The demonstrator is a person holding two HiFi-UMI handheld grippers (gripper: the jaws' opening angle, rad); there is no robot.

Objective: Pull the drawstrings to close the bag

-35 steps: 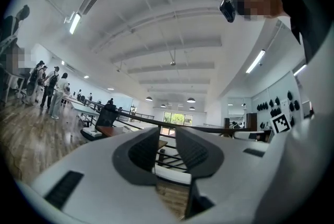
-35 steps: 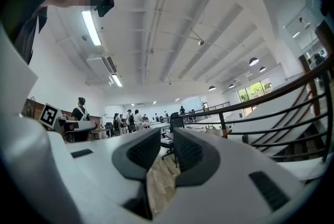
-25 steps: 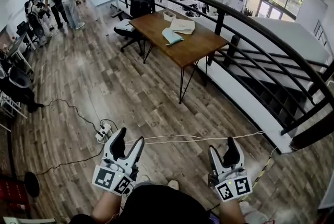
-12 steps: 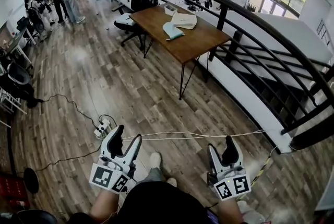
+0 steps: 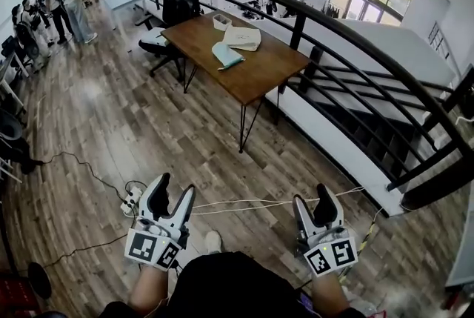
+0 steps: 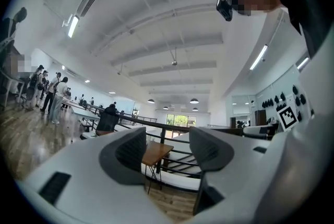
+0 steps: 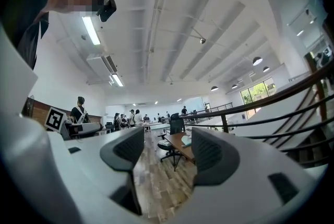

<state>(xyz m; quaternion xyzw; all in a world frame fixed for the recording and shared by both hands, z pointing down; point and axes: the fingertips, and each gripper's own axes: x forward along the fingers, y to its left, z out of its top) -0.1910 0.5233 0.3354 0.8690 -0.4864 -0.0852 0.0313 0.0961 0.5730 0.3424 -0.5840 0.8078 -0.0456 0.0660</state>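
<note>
The person is walking, so the desk (image 5: 259,75) is shifting left. The left gripper (image 5: 175,187) and right gripper (image 5: 312,196) are holding their jaws apart and empty, with the right's just closing slightly. They are waiting because the bag (image 5: 224,54), maybe that pale blue thing mid-desk, is lying far off.

left gripper (image 5: 175,187) and right gripper (image 5: 312,198): white plastic shells, two tapered fingers (image 5: 159,190) each with black ribbed pads (image 6: 130,152), a white cube (image 5: 153,248) with black square markers at the back; right one's jaws have just been closing a little, nothing between them. person wears a black top (image 5: 222,287), a light shoe (image 5: 212,241), small black head camera (image 6: 224,9).
</note>
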